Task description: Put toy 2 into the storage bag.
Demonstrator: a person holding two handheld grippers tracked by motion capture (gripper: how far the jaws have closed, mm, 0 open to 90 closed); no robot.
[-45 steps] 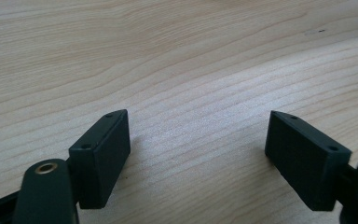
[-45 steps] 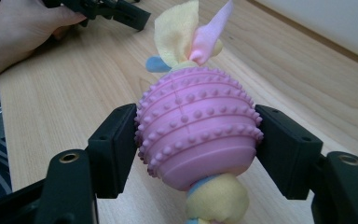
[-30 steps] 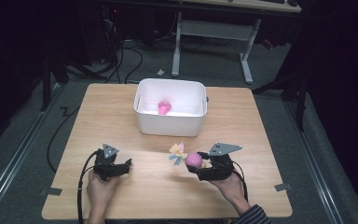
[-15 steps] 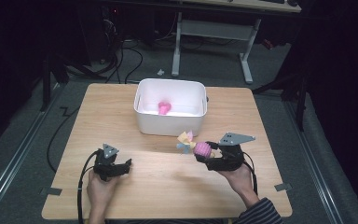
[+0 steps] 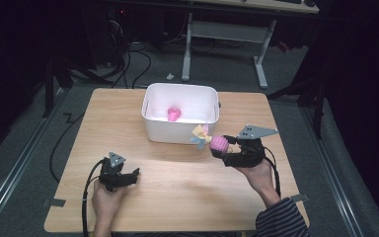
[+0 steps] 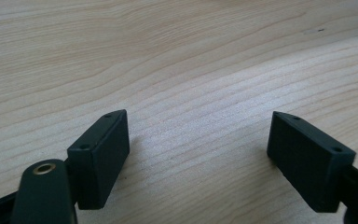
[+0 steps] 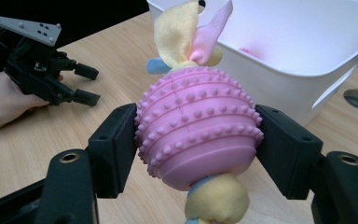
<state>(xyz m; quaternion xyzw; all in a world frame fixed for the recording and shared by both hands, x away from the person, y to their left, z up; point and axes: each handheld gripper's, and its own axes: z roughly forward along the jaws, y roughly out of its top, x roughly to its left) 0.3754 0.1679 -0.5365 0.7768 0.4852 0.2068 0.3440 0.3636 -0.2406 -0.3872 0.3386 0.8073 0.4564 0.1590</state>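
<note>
Two grippers are at work over the wooden table [image 5: 177, 187], and the action is all on the right side. Biggest thing out there is the white bin [image 5: 180, 116], sitting at the far middle of the table with a small pink object [image 5: 174, 114] already lying inside it. Now look at the right gripper [image 5: 222, 148]: a second ago it was low over the near part of the table, and it has since swung up and forward, so it now hangs just beside the bin's near right corner. It is clenched on the pink knobbly ball [image 7: 198, 126], jaws pressing either flank, and the gripper's own view shows that hold as square and snug. Pastel cloth strips [image 7: 186, 32] sprout from the ball's top and a yellow knot [image 7: 216, 203] hangs under it, the strips already fluttering at the bin's rim. That shift says the carry is nearly over; I'd judge the drop into the bin comes next, needing only a little more reach over the wall before letting go. Release too early and the toy could catch the rim and tumble outside. Meanwhile the left gripper [image 5: 128, 178] has not budged, resting on the table near the front left, jaws spread wide with nothing between them.
</note>
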